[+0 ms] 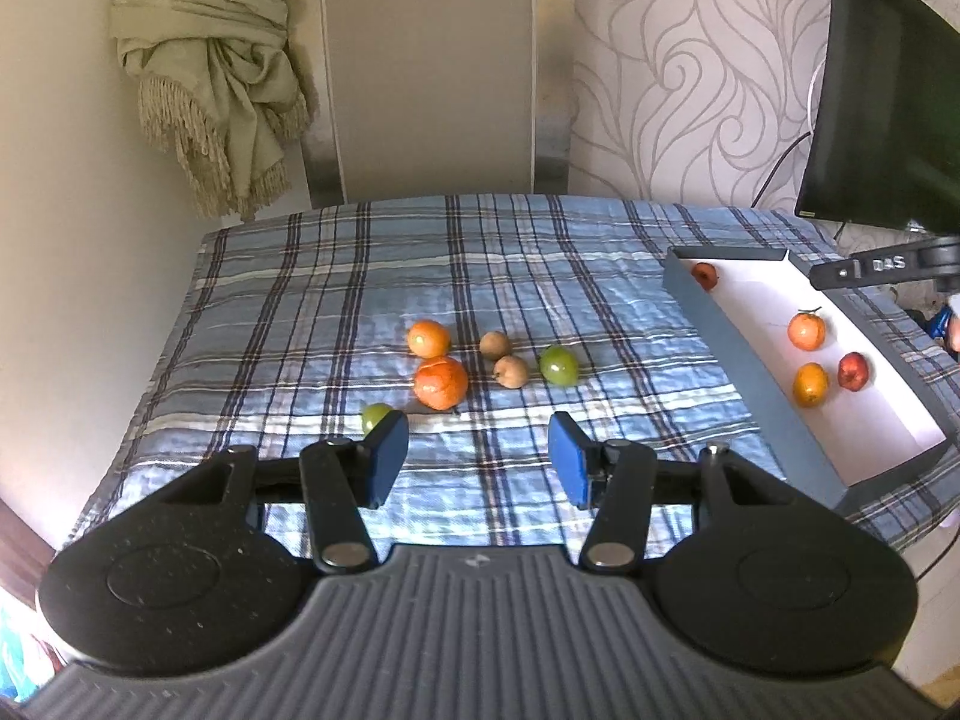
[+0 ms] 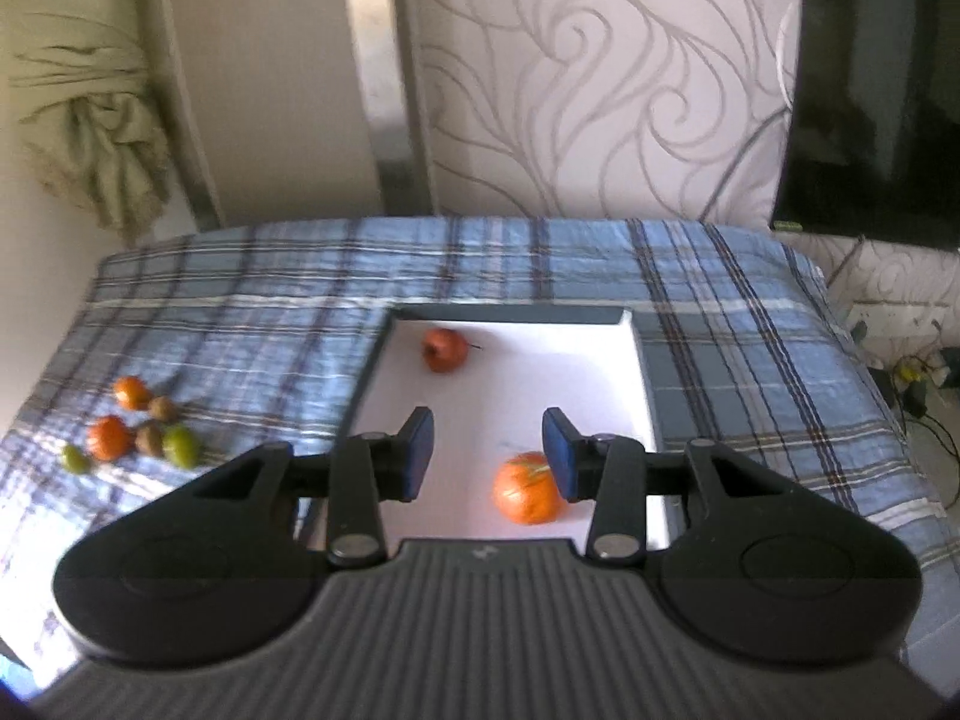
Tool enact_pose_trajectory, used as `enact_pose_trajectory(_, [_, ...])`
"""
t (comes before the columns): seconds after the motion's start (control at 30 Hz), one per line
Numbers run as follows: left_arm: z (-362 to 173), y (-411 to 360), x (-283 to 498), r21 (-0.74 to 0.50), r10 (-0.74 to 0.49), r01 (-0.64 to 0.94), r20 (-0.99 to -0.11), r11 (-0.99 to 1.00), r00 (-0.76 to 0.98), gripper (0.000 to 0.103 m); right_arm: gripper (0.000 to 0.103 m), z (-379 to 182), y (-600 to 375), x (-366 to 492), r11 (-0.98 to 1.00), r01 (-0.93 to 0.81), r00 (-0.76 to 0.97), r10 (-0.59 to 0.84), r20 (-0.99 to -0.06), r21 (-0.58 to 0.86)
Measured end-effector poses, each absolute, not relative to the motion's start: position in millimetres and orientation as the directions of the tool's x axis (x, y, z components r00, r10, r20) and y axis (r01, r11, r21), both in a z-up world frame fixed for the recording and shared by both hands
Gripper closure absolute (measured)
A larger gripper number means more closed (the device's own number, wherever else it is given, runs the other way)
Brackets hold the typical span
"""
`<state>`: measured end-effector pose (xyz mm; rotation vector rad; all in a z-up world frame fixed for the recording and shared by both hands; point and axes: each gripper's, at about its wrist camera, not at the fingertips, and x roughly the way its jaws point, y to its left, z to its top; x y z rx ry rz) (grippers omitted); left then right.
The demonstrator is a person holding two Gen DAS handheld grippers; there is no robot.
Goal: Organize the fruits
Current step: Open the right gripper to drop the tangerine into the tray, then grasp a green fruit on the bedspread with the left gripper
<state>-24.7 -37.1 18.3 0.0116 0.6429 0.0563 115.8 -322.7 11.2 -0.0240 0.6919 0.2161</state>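
Loose fruit lies on the plaid cloth: a large orange (image 1: 440, 383), a smaller orange (image 1: 428, 338), two brown fruits (image 1: 510, 371), a green fruit (image 1: 558, 365) and a small green one (image 1: 375, 416). My left gripper (image 1: 479, 461) is open and empty above the cloth, just short of them. A grey tray with a white floor (image 1: 708, 324) holds several red and orange fruits. My right gripper (image 2: 487, 453) is open and empty over the tray (image 2: 645, 396), with an orange (image 2: 527, 487) below near its right finger and a red fruit (image 2: 444, 349) at the far end.
A dark monitor (image 1: 888, 108) stands at the back right with cables beside it. A knotted curtain (image 1: 216, 72) hangs at the back left. The table's left edge meets the wall. The loose fruit cluster shows at the left in the right wrist view (image 2: 135, 429).
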Motion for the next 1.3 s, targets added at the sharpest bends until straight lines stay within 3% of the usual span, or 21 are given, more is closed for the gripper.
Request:
enact_pose_trajectory(0.4, [-1, 12, -8, 0.039, 0.062, -0.049, -0.607, 0.998, 0.792, 0.046, 0.06, 18, -227, 73, 0.91, -0.413, 0.682, 0.336, -0.649, 0.036])
enact_pose_trajectory(0.87, [-48, 45, 51, 0.034, -0.008, 0.038, -0.635, 0.999, 0.772, 0.047, 0.062, 8, -190, 64, 0.907, -0.42, 0.649, 0.295, -0.701, -0.008])
enact_pose_trajectory(1.3, [-74, 58, 79, -0.017, -0.122, 0.15, -0.68, 0.989, 0.724, 0.071, 0.062, -1, -175, 71, 0.932, -0.362, 0.647, 0.239, -0.724, -0.016])
